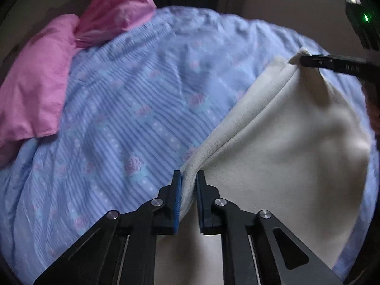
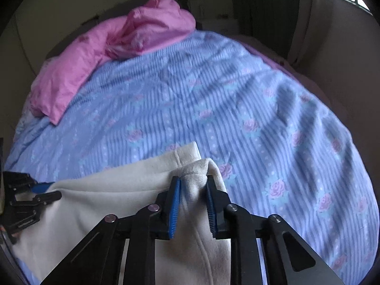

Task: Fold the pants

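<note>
Pinching a bunched edge of the cream pants [image 1: 280, 142], the left hand-held gripper [image 1: 188, 178] has its blue-padded jaws pressed onto the fabric. The right hand-held gripper [image 2: 193, 185] likewise clamps a ribbed hem of the pants between its pads. In the left view, the right gripper's fingers hold a far corner of the cloth, lifted slightly into a peak. The pants stretch between the two grippers and lie on the near part of a bed [image 2: 273, 118] covered in a blue striped quilt with pink roses. A crumpled pink blanket [image 2: 133, 47] sits well apart at the far end.
</note>
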Demonstrator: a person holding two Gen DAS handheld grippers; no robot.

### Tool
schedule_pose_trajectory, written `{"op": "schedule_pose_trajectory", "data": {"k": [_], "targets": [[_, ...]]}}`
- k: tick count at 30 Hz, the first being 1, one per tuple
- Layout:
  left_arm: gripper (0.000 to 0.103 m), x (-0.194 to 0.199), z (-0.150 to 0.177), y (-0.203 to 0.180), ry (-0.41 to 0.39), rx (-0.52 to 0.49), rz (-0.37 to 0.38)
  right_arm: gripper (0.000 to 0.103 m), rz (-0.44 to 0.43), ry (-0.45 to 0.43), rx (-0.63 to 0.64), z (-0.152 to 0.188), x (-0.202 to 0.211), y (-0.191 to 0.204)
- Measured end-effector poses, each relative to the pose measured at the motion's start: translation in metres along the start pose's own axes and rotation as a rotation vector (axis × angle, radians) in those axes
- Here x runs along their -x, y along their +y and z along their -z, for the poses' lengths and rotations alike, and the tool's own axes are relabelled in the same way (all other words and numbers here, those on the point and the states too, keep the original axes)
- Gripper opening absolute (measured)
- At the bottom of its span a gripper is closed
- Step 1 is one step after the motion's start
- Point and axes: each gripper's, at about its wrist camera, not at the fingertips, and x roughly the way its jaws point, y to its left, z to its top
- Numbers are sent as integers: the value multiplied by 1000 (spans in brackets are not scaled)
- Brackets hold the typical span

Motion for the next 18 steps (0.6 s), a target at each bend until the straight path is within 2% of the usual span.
{"op": "schedule_pose_trajectory", "data": {"k": [2,4,8,11,13,14,15,16,17,18], "targets": [[12,14,0,0,-47,10,-12,21,10,-66,13,-2,17,3],[12,16,-4,3,-49,31,-18,21,31,-107,33,-11,28,7],[12,0,-10,8,-15,54,-66,20,94,-54,50,-36,6,17],[13,-13,-10,14,16,76,-68,21,138,-17,38,-44,-20,20],[20,-21,-10,15,27,77,-91,21,164,6,49,-44,-35,23],[28,-21,-10,16,24,90,-107,23,192,17,59,-43,-40,24],[44,-18,-12,17,11,114,-137,27,223,18,64,-42,-44,23],[52,-14,-14,18,-4,128,-161,32,237,10,63,-41,-42,23],[62,-6,-15,20,-35,145,-191,43,259,-4,59,-40,-39,22],[66,5,-18,22,-75,167,-222,54,285,-21,52,-41,-34,20]]}}
